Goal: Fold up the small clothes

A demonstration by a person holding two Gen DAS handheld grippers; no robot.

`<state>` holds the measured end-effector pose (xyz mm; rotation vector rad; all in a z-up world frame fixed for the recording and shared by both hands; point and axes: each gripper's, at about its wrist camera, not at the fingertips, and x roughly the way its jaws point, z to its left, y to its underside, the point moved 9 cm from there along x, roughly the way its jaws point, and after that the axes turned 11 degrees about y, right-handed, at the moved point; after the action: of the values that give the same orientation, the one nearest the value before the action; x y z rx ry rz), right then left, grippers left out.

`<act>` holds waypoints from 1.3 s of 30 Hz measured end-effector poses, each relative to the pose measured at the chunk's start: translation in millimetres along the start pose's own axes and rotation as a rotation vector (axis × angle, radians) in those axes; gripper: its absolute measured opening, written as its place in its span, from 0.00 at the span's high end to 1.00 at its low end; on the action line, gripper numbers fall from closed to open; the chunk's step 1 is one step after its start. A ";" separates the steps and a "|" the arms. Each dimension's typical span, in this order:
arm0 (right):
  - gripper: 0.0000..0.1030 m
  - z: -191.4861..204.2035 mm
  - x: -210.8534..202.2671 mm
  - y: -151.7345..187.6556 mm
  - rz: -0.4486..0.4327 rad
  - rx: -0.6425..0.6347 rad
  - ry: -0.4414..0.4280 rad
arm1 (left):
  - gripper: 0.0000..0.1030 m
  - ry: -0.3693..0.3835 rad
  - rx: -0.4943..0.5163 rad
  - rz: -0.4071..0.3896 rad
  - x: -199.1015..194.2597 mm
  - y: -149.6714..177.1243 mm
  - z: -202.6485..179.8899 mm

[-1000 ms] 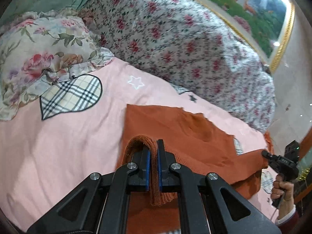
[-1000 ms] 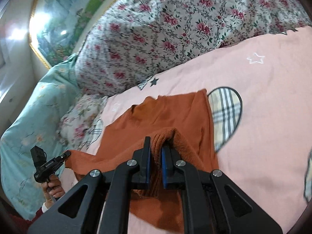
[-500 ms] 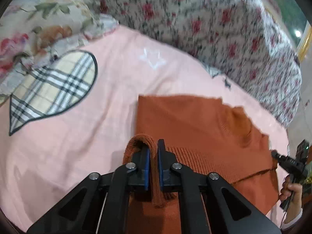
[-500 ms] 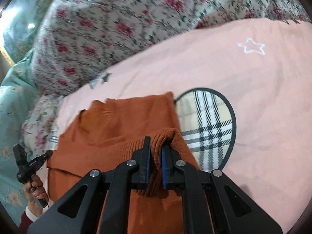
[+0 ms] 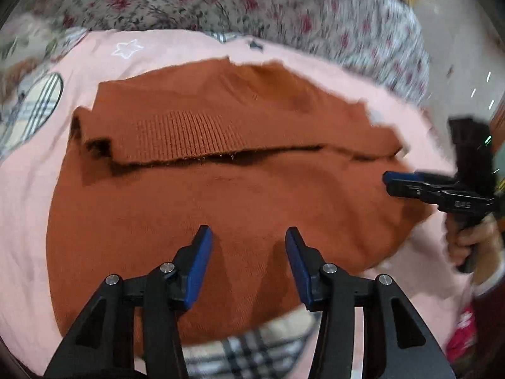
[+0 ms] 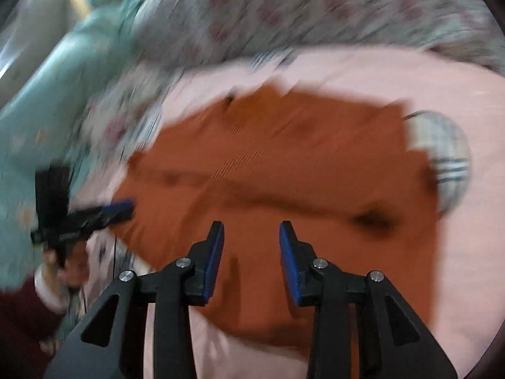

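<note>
Beyond folded sweater (image 5: 252,195) hem, bare pink bedspread (image 5: 25,189)

Left tongs (image 5: 246,237) and right tongs (image 6: 251,232) both tilt downward, jaws just opening, parted with nothing between the blue pads. Each sits in a hand (image 5: 473,243).

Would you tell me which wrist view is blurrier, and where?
Right wrist view: heavy motion smear over the orange sweater and floral bedding; its right gripper stays crisp. Left wrist view: sharper, knit ribbing readable, blur mainly at edges; fisheye bending in both.
</note>
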<state>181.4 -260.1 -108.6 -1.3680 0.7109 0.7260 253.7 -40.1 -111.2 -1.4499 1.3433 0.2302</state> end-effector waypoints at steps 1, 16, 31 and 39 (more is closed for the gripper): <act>0.63 -1.8 12.4 2.6 0.032 -0.031 0.038 | 0.53 -0.015 0.014 0.013 5.8 -4.1 3.5; 0.64 -141.4 -17.6 -71.1 -0.202 0.407 0.323 | 0.60 -0.189 -0.233 -0.181 -24.8 -108.6 112.5; 0.59 -83.1 -40.0 58.9 -0.118 0.432 0.282 | 0.50 -0.008 -0.421 -0.192 -80.8 70.7 39.8; 0.58 -96.3 -79.2 82.0 -0.174 0.519 0.322 | 0.37 0.039 -0.526 -0.221 -87.2 97.9 45.0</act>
<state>65.8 -354.2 -101.0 -1.0539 0.9430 0.1583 168.4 68.9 -118.9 -2.0357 1.1882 0.4346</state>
